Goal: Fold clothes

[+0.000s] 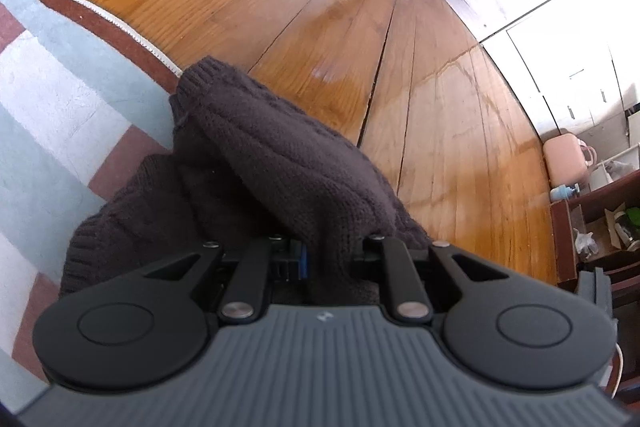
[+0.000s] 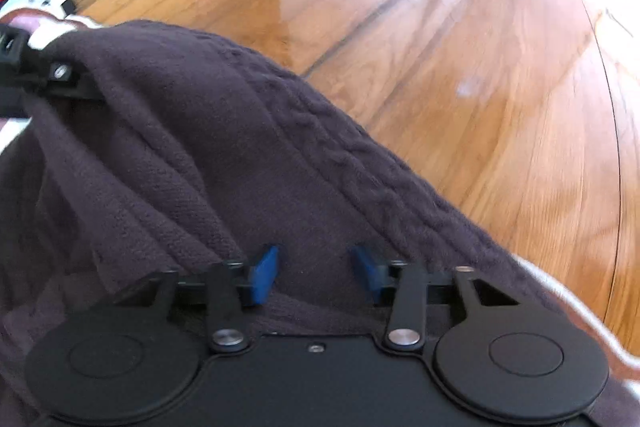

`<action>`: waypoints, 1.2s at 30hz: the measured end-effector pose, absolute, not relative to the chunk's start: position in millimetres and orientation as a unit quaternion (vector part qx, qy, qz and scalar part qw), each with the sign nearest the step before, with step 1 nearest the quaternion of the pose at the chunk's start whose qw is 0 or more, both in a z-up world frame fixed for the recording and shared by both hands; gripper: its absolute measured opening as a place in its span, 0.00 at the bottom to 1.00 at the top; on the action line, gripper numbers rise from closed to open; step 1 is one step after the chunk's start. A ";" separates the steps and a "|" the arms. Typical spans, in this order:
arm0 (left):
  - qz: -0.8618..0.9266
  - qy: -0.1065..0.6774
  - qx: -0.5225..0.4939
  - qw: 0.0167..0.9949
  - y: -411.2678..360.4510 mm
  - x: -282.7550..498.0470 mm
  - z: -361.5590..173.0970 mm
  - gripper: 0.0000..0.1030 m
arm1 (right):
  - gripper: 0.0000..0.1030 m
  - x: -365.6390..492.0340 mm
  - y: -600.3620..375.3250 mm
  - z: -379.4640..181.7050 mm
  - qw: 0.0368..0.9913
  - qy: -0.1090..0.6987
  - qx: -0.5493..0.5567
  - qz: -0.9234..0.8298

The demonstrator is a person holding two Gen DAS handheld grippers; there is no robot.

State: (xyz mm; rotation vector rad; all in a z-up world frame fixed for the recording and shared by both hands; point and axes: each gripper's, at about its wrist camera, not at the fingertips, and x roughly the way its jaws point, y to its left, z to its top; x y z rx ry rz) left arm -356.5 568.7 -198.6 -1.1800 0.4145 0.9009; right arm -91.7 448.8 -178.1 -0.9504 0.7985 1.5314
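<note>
A dark purple-brown cable-knit sweater (image 1: 280,163) lies bunched on a striped rug, at its edge by the wood floor. My left gripper (image 1: 326,259) is shut on a thick fold of the sweater, which covers its fingertips. In the right wrist view the sweater (image 2: 224,155) fills the left and middle. My right gripper (image 2: 316,273) has its blue pads (image 2: 264,273) apart with knit fabric lying between them, not pinched. The left gripper (image 2: 52,75) shows at the far left edge of that view, gripping the sweater's other end.
The rug (image 1: 60,87) has light blue, white and maroon stripes and a white trimmed edge. A polished wood floor (image 1: 320,7) lies beyond it. White cabinets (image 1: 540,7), a pink case (image 1: 566,163) and a dark wooden shelf (image 1: 592,227) stand at the right.
</note>
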 end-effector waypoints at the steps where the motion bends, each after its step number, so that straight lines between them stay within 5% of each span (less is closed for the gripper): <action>1: 0.406 0.187 -0.534 0.717 568.6 -358.0 -198.8 0.14 | 0.10 -94.8 447.7 -177.2 0.549 0.327 -0.406 0.653; 15: 0.412 0.158 -0.479 0.759 566.8 -356.7 -180.3 0.15 | 0.02 -60.1 466.7 -118.2 0.699 0.243 -0.319 0.592; 19: 0.394 0.157 -0.452 0.785 562.4 -346.4 -171.9 0.41 | 0.02 -39.4 471.7 -70.5 0.771 0.181 -0.234 0.565; 22: 0.411 0.165 -0.426 0.789 560.8 -345.1 -165.5 0.51 | 0.03 -27.0 473.2 -40.8 0.806 0.145 -0.166 0.549; 28: 0.489 0.237 -0.401 0.738 569.9 -349.7 -176.4 0.55 | 0.19 9.4 474.9 -47.4 0.779 0.236 -0.204 0.543; 30: 0.504 0.263 -0.398 0.721 573.8 -351.1 -179.3 0.55 | 0.51 24.9 448.9 -58.3 0.775 0.260 -0.210 0.537; 36: 0.505 0.263 -0.442 0.693 583.5 -369.6 -190.1 0.55 | 0.53 66.4 416.9 -107.0 0.735 0.395 -0.173 0.523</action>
